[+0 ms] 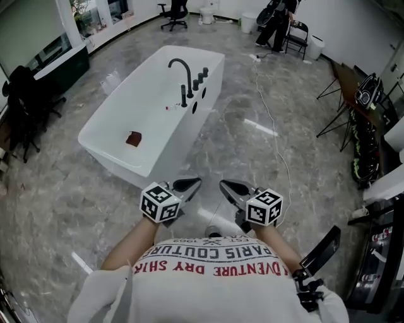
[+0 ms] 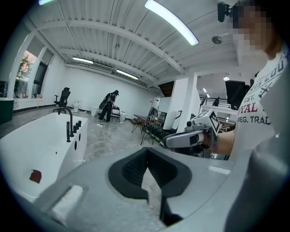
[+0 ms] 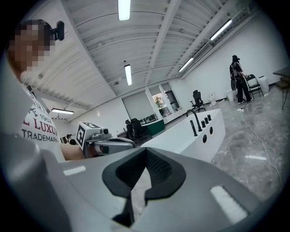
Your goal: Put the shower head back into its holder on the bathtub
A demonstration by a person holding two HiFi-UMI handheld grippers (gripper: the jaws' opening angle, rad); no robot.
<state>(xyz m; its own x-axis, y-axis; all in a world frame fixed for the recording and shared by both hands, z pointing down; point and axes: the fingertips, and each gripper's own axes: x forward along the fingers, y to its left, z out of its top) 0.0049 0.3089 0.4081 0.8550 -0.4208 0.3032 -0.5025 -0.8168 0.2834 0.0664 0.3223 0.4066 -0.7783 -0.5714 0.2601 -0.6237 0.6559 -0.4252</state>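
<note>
Closest to me, my white shirt (image 1: 208,284) filled the bottom of the head view, with both forearms reaching out over the grey marble floor (image 1: 76,189). My left claw (image 1: 188,185) was clenched, its ribbed black pads pressed together with nothing between them, as its own view showed (image 2: 147,170). My right claw (image 1: 234,188) was clenched and empty in the same way (image 3: 142,174). The two were level with each other and near together, tips angled inward, each carrying its marker cube.

Beyond them, well apart from both claws, stood the white bathtub (image 1: 104,142), set slantwise on the floor. A small dark red thing (image 1: 133,139) lay inside it near the closer end. On the far rim rose a curved black tap (image 1: 180,68) with three black knobs (image 1: 201,77) in a row beside it. The shower head (image 1: 184,96) looked like the slim black stick standing upright on that rim just beside the tap, seemingly slotted into place, though it was too small for me to be sure.

A thin cable (image 1: 265,107) trailed across the floor to the right of the tub. At the far wall stood an office chair (image 1: 175,14), and a person (image 1: 276,22) beside a folding chair (image 1: 297,35).
</note>
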